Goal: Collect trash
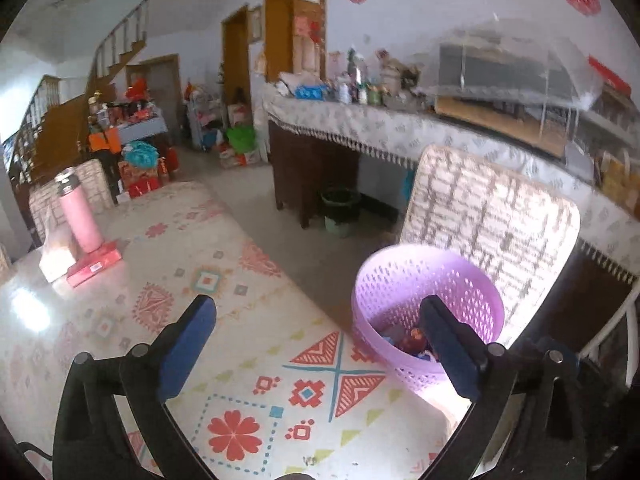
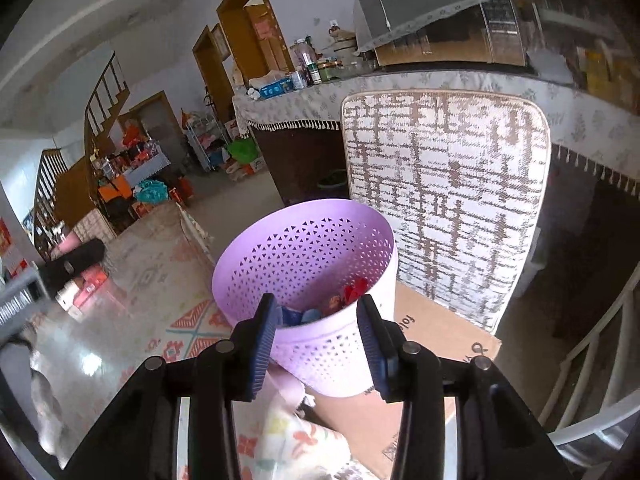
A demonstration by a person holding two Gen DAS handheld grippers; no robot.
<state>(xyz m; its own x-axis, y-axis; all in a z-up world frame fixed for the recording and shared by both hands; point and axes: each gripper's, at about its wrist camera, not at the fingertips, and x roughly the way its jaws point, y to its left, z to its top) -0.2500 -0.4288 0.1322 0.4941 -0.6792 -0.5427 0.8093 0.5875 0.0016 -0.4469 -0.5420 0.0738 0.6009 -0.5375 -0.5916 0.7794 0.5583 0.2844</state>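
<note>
A basket (image 1: 404, 280) is set at the table's (image 1: 120, 300) right edge, just before a chair back (image 1: 492, 216). Wrappers (image 2: 352, 290) are held in the basket's bottom. In the right wrist view the basket (image 2: 320, 332) is flanked by the right gripper's (image 2: 318, 316) fingers, one at each side of its near wall. A cardboard box (image 2: 440, 336) is seen right of the basket, before the chair back (image 2: 444, 196). A flask (image 1: 80, 216) is stood on a flat box (image 1: 96, 262) at the table's far left. A counter (image 1: 400, 124) is placed behind the chair, with bottles (image 1: 356, 80) on it and a bin (image 1: 340, 210) beneath.
</note>
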